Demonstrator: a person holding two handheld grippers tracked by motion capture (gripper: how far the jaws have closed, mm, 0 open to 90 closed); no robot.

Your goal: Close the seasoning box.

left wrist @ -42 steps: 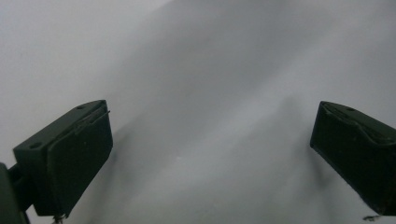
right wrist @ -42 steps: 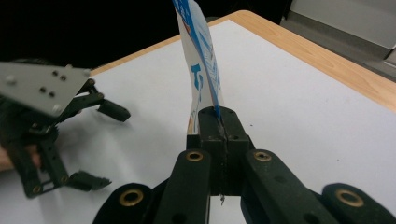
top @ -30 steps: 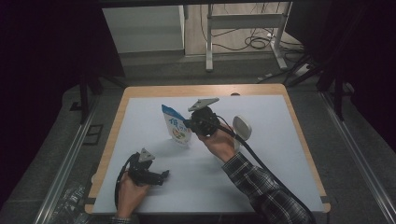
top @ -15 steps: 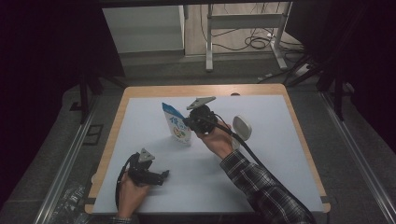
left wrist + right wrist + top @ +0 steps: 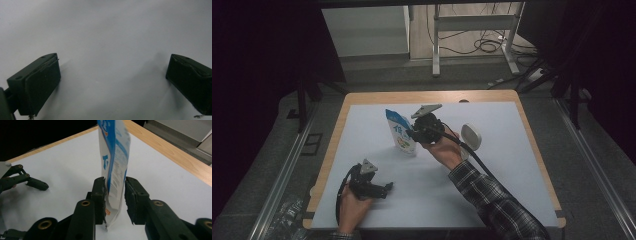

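Apparently mid-grasp. Right gripper [image 5: 115, 195] straddling standing blue-and-white pouch [image 5: 115, 162] near table [image 5: 362, 100] centre; jaws close either side, slight gap on one side, not firmly pinching. Left gripper [image 5: 384, 189] resting near front edge, spread wide, empty. Lift or move seemingly not yet done.

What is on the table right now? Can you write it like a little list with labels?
Surface: white mat on a wooden table
Standing item: upright white and blue printed pouch
Other item: white oval object, right of the pouch; what it is cannot be told
Right gripper: jaws either side of the pouch's lower part, a small gap on one side
Left gripper: jaws wide open, low over bare mat
Person: plaid sleeve on the right arm
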